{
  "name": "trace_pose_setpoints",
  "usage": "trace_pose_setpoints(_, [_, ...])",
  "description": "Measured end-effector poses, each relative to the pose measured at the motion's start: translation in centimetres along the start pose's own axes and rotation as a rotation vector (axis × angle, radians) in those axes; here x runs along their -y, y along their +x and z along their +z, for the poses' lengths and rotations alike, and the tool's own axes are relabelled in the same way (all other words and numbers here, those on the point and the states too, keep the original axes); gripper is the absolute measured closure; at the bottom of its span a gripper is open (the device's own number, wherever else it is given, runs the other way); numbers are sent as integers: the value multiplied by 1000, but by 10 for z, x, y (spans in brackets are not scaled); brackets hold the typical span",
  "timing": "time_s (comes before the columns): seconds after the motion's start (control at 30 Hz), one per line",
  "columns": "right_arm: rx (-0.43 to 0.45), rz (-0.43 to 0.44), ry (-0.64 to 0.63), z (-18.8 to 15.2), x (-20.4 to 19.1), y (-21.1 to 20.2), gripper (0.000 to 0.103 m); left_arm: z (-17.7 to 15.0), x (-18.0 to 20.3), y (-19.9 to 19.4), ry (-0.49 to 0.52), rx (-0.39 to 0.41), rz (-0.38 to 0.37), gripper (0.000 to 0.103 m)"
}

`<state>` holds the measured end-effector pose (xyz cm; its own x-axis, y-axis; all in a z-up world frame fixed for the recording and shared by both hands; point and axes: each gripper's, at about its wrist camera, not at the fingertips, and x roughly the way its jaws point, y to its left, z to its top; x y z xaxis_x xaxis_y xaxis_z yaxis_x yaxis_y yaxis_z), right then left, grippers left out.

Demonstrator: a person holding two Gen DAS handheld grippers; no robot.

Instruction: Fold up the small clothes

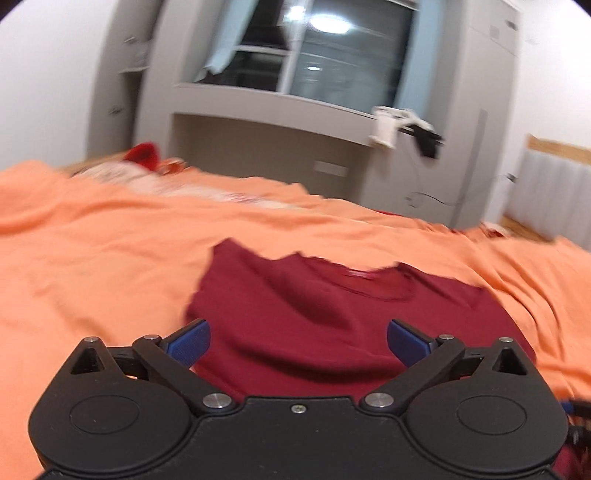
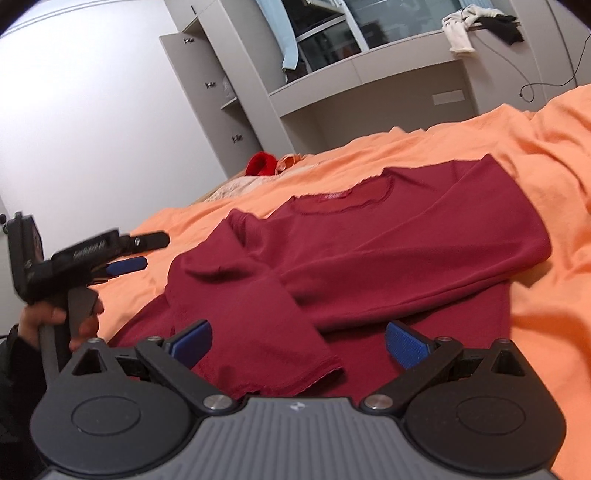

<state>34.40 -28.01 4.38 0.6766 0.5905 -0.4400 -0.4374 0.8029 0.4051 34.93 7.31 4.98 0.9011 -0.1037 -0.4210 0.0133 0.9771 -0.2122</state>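
Observation:
A dark red long-sleeved top (image 2: 388,254) lies flat on the orange bed sheet (image 2: 546,155), neckline away from me, both sleeves folded across its body. It also shows in the left wrist view (image 1: 332,332), blurred. My right gripper (image 2: 297,343) is open and empty, its blue pads (image 2: 406,345) over the near hem and a sleeve cuff. My left gripper (image 1: 297,341) is open and empty above the top's near edge. In the right wrist view the left gripper (image 2: 138,251) is held in a hand at the far left, just left of the top.
A bright red item (image 2: 262,164) and pale patterned cloth (image 1: 122,173) lie at the far end of the bed. A grey wall unit with a window (image 1: 314,62) stands beyond. White and black clothes (image 2: 476,26) hang on its ledge. A cable (image 2: 543,81) trails down.

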Motion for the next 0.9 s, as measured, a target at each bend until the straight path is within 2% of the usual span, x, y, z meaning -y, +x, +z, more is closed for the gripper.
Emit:
trace_pose_setpoints(0.13, [-20, 5, -3, -3, -2, 4, 20, 5, -21, 2, -69, -10, 64, 1])
trace_pose_setpoints(0.17, [-22, 4, -9, -4, -2, 4, 31, 6, -26, 2, -81, -14, 76, 1])
trace_pose_setpoints(0.2, [-27, 4, -16, -4, -3, 4, 47, 7, -30, 2, -93, -18, 88, 1])
trace_pose_setpoints(0.23, [-35, 4, -27, -5, -4, 4, 56, 7, -33, 3, -101, -21, 97, 1])
trace_pose_setpoints(0.27, [-40, -3, -40, -6, -6, 4, 75, 7, -37, 3, -111, -25, 106, 1])
trace_pose_setpoints(0.3, [-40, -11, -56, -7, -8, 3, 89, 8, -40, 3, -122, -29, 115, 1])
trace_pose_setpoints(0.33, [-37, -16, -69, -7, -9, 1, 93, 8, -43, 4, -133, -32, 124, 1])
trace_pose_setpoints(0.4, [-22, -23, -99, -7, -12, -6, 98, 9, -50, 4, -159, -43, 142, 1])
trace_pose_setpoints(0.63, [59, -79, -150, 7, -16, -36, 98, 13, -79, -3, -249, -46, 155, 1])
trace_pose_setpoints(0.77, [16, -107, -121, 6, -3, -31, 98, 13, -95, -2, -295, -41, 163, 1])
trace_pose_setpoints(0.9, [-39, -86, -82, -1, 9, -21, 94, 6, -104, 9, -347, -77, 111, 6])
